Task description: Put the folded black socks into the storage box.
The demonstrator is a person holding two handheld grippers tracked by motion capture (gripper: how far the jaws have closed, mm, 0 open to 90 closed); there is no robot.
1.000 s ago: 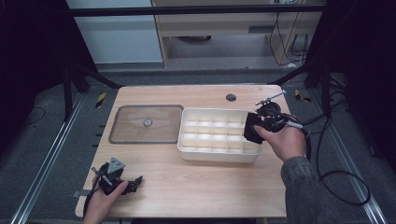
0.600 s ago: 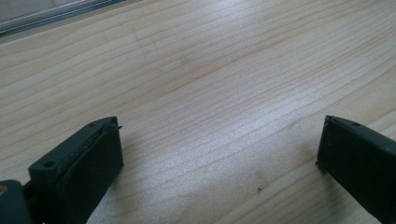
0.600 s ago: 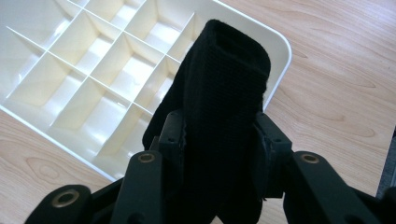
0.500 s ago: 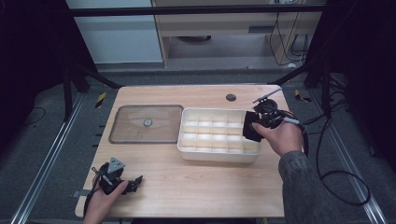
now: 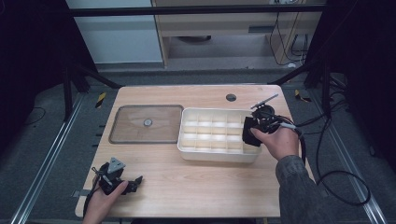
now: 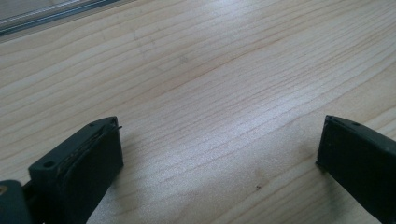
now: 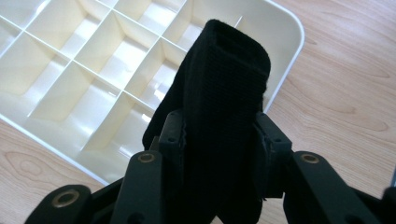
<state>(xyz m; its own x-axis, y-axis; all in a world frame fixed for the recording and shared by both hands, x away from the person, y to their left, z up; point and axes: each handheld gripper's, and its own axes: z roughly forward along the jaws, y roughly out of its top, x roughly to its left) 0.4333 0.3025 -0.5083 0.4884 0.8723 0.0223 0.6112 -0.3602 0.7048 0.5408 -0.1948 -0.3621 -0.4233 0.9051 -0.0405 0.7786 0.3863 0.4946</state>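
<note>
The right claw (image 7: 217,126), clamped on a folded black cloth (image 7: 224,93) whose long axis runs along the jaws, hovers over the right-end compartments of the white divided tray (image 5: 187,149), while the left claw (image 5: 135,179) rests apart on the tabletop (image 5: 187,186), well away.

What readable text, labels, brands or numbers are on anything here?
None: no readable text in any view.
Compartment tray: plain white, no label or mark.
Clear lid: no print; just a small round knob.
Black folded cloth in the right gripper: no tag or logo seen.
Yellow-black floor markers: stripes, no words.
</note>
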